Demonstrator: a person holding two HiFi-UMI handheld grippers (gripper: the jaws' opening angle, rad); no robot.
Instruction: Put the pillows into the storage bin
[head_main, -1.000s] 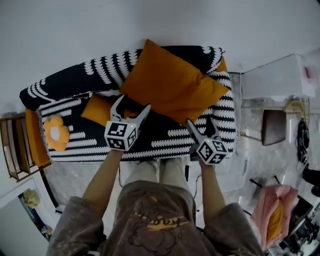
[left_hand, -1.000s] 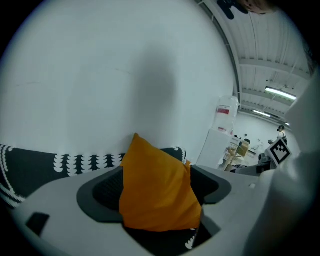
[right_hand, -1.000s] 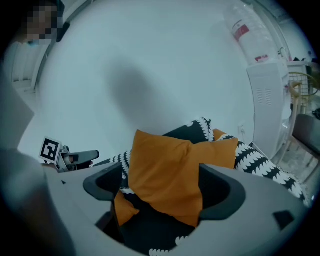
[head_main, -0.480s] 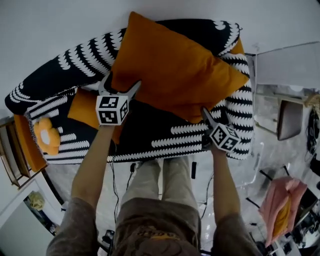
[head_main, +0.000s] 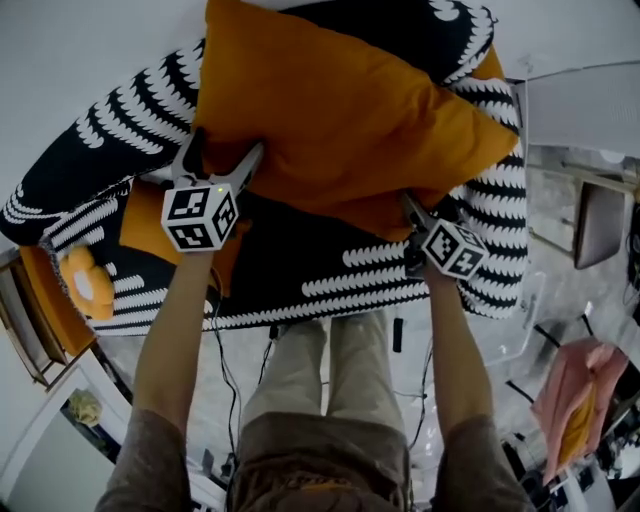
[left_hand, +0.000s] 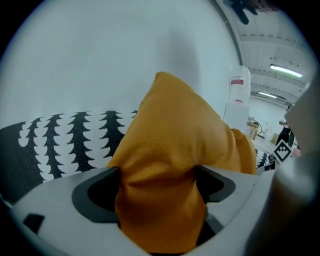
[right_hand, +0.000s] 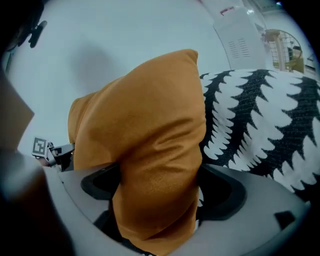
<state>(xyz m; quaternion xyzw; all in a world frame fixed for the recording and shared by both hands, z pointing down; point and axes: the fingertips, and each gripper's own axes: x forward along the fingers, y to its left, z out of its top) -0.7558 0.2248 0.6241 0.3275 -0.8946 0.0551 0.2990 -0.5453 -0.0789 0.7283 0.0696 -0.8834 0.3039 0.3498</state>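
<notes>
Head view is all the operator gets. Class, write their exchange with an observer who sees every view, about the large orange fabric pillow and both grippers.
Operator: Is anything inside the left gripper?
Observer: Yes. Its own view shows a corner of the large orange fabric pillow filling the gap between jaws that have just been opening.
Operator: And the right gripper?
Observer: Its view shows another corner of that pillow between its wide jaws, which have also just been opening.
</notes>
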